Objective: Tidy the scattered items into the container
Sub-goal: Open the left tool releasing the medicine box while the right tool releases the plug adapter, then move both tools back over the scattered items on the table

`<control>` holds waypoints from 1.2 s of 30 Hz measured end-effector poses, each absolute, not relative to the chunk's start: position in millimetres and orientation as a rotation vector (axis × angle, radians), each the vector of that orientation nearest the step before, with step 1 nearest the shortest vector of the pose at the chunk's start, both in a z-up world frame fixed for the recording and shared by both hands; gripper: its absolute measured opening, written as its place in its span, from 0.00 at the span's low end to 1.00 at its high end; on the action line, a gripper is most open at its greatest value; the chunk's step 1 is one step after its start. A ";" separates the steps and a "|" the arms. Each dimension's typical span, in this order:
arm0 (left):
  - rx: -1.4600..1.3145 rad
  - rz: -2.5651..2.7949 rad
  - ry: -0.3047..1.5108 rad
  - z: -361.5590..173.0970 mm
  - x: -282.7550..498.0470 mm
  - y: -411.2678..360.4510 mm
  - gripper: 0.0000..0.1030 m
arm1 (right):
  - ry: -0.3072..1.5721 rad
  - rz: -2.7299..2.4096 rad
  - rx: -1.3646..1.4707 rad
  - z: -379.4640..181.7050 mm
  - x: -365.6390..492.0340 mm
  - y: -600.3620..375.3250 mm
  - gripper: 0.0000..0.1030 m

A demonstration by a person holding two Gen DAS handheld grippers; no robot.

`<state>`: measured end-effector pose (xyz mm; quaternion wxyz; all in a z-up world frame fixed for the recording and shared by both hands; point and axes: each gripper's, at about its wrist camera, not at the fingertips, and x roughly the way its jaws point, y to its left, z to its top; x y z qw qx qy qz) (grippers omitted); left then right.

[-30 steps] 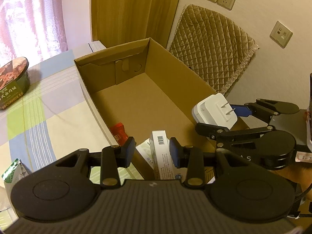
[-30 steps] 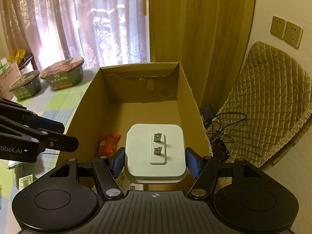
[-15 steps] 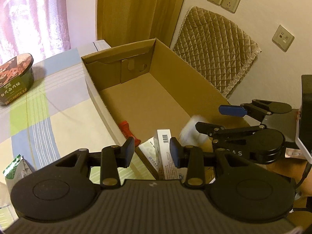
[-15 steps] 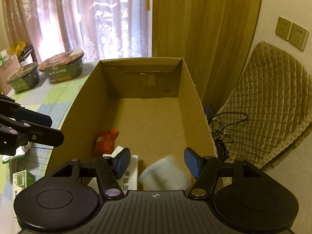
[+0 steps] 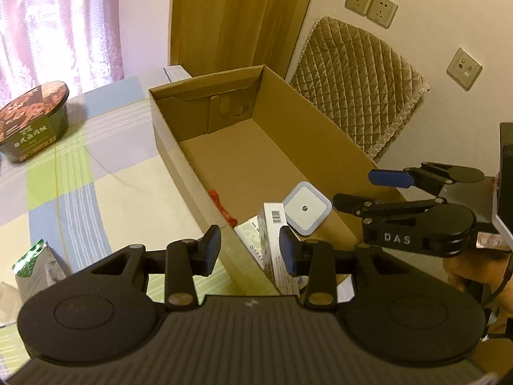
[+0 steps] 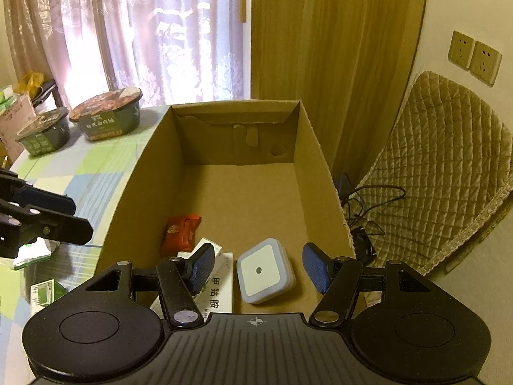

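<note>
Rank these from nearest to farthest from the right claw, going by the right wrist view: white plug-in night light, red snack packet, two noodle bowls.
1. White plug-in night light: on the box floor, between the open right claw fingers.
2. Red snack packet: farther in, left side.
3. Noodle bowls: outside the box, far left on the table.

Ahead of you, daylight glows through pink lace curtains (image 6: 128, 32) beside a wooden panel (image 6: 320, 48). To your right, a cream wall (image 5: 416, 16) carries sockets (image 6: 474, 57) above a quilted chair back (image 6: 449, 166).

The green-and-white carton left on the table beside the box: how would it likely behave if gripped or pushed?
The green-and-white carton looks like thin card, so probably light and crushable under a firm squeeze. It stands upright on the tablecloth, so a high push might tip it rather than slide it.
</note>
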<state>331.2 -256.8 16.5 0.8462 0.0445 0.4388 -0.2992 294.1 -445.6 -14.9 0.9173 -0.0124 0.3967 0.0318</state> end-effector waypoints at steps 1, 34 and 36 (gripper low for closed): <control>0.094 -0.628 0.924 18.0 328.9 -254.1 0.33 | 0.814 0.065 -0.026 -12.8 292.2 -444.8 0.65; -0.037 -0.222 0.957 -10.3 117.3 -7.8 0.98 | 0.777 0.284 0.080 18.7 115.4 -280.7 0.97; -0.040 -0.190 0.961 -14.5 107.0 10.0 0.98 | 0.798 0.293 0.078 11.9 106.1 -272.3 0.97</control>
